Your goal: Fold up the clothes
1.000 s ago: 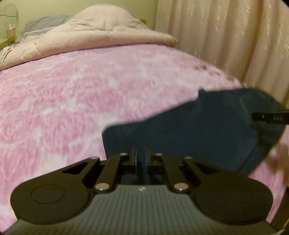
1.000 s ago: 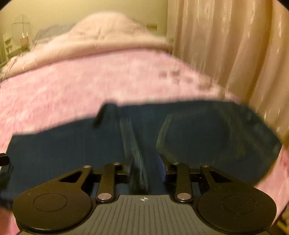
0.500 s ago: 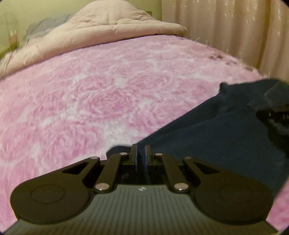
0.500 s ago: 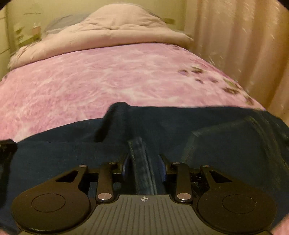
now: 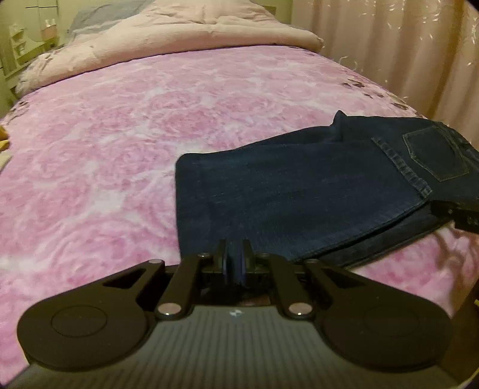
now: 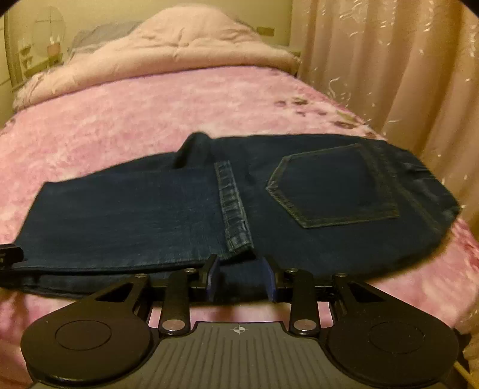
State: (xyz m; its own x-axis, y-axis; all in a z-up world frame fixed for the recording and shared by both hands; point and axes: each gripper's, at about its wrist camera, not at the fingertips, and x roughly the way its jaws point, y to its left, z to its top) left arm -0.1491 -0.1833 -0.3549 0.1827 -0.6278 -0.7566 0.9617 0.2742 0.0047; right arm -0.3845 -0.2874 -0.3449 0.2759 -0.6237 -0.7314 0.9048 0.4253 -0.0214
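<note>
Jeans: dark blue denim jeans (image 6: 125, 215), folded over on themselves, lying flat on the near part of the bed, toward its right side by the curtain.
Fold detail: a leg end with a stitched hem (image 6: 233, 209) lies across the seat area; one back pocket (image 6: 335, 185) faces up to the right of it. Lower layer peeks out along the near edge.
Far edge: a small ridge of cloth (image 6: 194, 149) stands up where the fabric bunches.
Left hand-held gripper: left hand-held gripper (image 5: 235, 254) at the near left edge of the jeans, fingers drawn together with a pinch of blue denim between them.
Right hand-held gripper: right hand-held gripper (image 6: 241, 276) at the near edge below the hem, fingers spread apart; the denim edge sits in the gap, pads not pressing it. Its tip shows at the right border of the left wrist view (image 5: 458, 215), against the jeans' near edge.
Bed: pink fleece blanket (image 5: 104, 149) with a rose pattern covers the bed; jeans rest directly on it.
Head of bed: pale pink duvet (image 6: 167, 51) heaped at the far end, a grey-blue pillow (image 5: 101, 13) behind it.
Right side: cream curtain (image 6: 389, 59) hanging just beside the bed.
Far left: a small shelf (image 6: 33, 59) with items too blurred to identify.
</note>
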